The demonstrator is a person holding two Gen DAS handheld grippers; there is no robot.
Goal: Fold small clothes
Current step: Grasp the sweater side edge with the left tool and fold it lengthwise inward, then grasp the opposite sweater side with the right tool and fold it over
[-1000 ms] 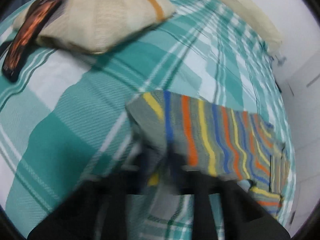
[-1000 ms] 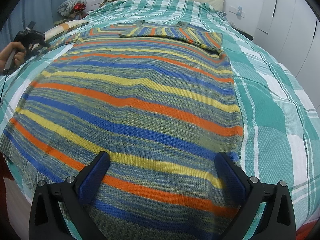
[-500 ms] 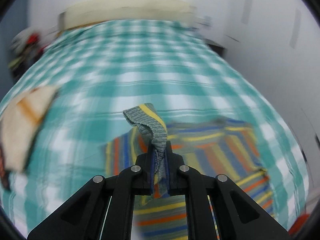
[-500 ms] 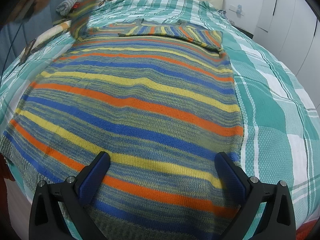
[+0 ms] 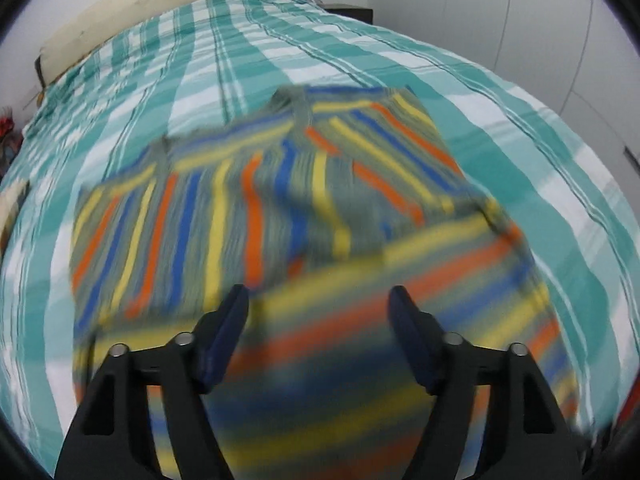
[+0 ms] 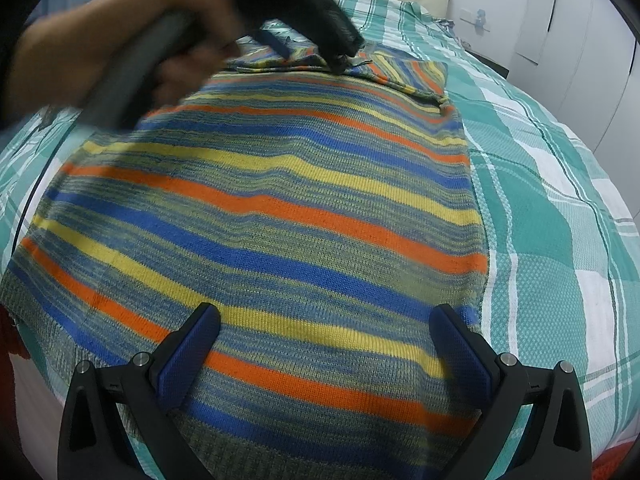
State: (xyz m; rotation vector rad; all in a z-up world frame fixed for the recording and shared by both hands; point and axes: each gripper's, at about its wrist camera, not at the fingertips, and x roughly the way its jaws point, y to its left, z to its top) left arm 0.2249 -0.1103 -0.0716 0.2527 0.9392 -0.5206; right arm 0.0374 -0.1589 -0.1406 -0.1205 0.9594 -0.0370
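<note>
Right gripper point(image 6: 326, 350) nearest, over the near hem of the striped sweater point(image 6: 264, 216) on the bed point(image 6: 560, 208), jaws wide, empty. Further up the sweater, left gripper point(image 5: 318, 322) opening, sleeve point(image 5: 192, 216) just released, laid across the chest. Sleeve fold likely done.

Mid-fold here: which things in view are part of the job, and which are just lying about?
Part of the job:
- striped sweater, spread on the bed, sleeves folded across its top
- left gripper, fingers opening, nothing between them
- right gripper, open over the hem

Lying about:
- plaid bedspread
- cream headboard
- white wardrobe
</note>
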